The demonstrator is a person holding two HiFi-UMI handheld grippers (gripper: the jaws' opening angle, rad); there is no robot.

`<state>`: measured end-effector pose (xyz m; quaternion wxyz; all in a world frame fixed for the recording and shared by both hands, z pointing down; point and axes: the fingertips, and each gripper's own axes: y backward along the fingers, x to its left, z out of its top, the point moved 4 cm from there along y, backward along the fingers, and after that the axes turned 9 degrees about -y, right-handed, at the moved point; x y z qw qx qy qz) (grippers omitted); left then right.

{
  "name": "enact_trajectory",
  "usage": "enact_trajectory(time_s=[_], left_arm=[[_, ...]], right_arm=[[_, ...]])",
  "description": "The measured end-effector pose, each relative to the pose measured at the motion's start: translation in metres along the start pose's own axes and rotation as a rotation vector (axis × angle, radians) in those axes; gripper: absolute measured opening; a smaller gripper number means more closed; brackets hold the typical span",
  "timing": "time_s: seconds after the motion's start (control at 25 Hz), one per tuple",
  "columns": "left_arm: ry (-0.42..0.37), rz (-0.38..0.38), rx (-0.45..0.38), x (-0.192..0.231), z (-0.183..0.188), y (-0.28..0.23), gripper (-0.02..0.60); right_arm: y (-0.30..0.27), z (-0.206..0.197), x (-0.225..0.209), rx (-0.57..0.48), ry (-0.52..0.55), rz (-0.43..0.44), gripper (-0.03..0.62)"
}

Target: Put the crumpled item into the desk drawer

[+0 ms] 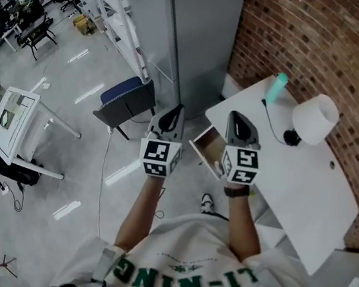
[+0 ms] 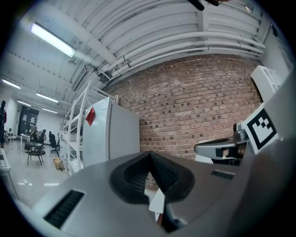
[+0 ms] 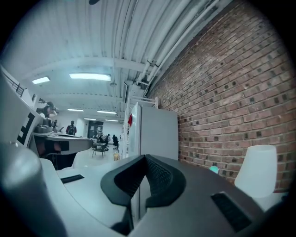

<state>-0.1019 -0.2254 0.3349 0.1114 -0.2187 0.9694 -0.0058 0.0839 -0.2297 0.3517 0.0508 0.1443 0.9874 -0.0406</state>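
- While both tools are held up level in front of the person, the left hand-held gripper (image 1: pixel 173 115) has its jaws drawn together at the tips. I can make out nothing clamped there, only a pale sliver of background through the slit below.
- The right hand-held gripper (image 1: pixel 238 125) is likewise closed and empty, its jaws meeting at the tip.
- The crumpled item shows in no view. It is in neither pair of jaws and not on the white surface (image 1: pixel 307 185).
- The drawer (image 1: pixel 208 152) stands pulled out just under the right tool. What shows of its inside looks like bare wood, but that tool covers part of it.
- The step in hand, as I judge it, is either finding the item or closing up — I cannot tell which.
- To do it well, tilt both tools down so the drawer mouth and the surface come into sight. Open one pair of jaws only once the item is located, and take a crumpled thing by its bulk, not by a loose edge.
- Around: a white lamp (image 1: pixel 315 117), its black cable (image 1: pixel 272 126) and a teal bottle (image 1: pixel 278 86) stand near the far end of the surface, well apart from the drawer.
- A grey cabinet (image 1: pixel 202 36) rises beside the brick wall (image 1: pixel 315 39), and a blue chair (image 1: pixel 124 101) sits to the left.
- In the way: the open drawer front juts toward the person — easy to knock when lowering the right tool.
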Motion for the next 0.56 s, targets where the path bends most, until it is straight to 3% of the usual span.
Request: enact_trajectory(time_s=[0.56], left_arm=[[-0.056,-0.044,-0.038,-0.025,0.015,-0.037,0.000]], right_arm=[[-0.007,-0.006,-0.041,-0.004,-0.042,0.041,0.003]])
